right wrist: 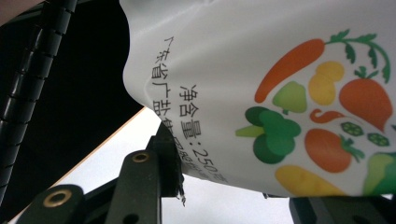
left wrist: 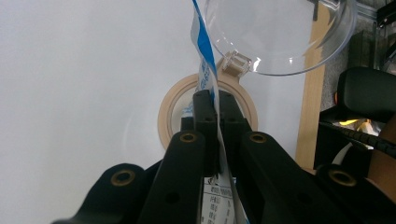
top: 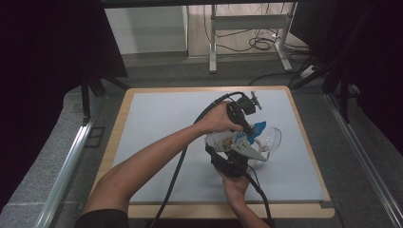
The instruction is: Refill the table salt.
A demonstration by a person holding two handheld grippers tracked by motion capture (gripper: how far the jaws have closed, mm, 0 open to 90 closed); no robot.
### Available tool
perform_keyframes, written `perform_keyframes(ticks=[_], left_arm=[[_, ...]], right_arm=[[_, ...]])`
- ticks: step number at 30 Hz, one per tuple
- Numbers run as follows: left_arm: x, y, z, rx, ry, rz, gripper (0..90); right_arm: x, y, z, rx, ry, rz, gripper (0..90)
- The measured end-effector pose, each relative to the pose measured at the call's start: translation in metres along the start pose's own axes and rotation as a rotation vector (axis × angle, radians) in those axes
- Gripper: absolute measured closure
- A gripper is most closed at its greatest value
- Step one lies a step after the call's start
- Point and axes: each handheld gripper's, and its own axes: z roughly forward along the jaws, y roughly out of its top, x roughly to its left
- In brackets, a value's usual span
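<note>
A white bag [top: 227,139] printed with vegetables and blue at its top hangs over the mat between both grippers. My left gripper [top: 249,129] points down from above, and its jaws [left wrist: 214,100] are shut on the bag's thin blue-and-white top edge [left wrist: 204,56]. My right gripper [top: 237,151] comes from the near side and holds the bag's body [right wrist: 280,70], with the left jaw pressed on the bag's lower edge. Directly under the bag stands a jar with a tan rim [left wrist: 167,114] and a clear hinged lid [left wrist: 280,37] flipped open, also in the high view [top: 272,137].
The grey mat [top: 157,123] lies on a wooden-edged table [top: 119,123]. Black cables [top: 173,180] trail from both grippers toward the near edge. Metal rails [top: 66,166] run along both sides, and a desk frame [top: 214,42] stands beyond the table.
</note>
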Motion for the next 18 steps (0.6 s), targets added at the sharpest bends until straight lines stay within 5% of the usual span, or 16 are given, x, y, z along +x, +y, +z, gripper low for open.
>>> perform_keyframes(ticks=[18], left_arm=[[0.0012, -0.0023, 0.0042, -0.007, -0.003, -0.003, 89.7]], right_arm=[[-0.0016, -0.0044, 0.0004, 0.003, -0.005, -0.004, 59.0]])
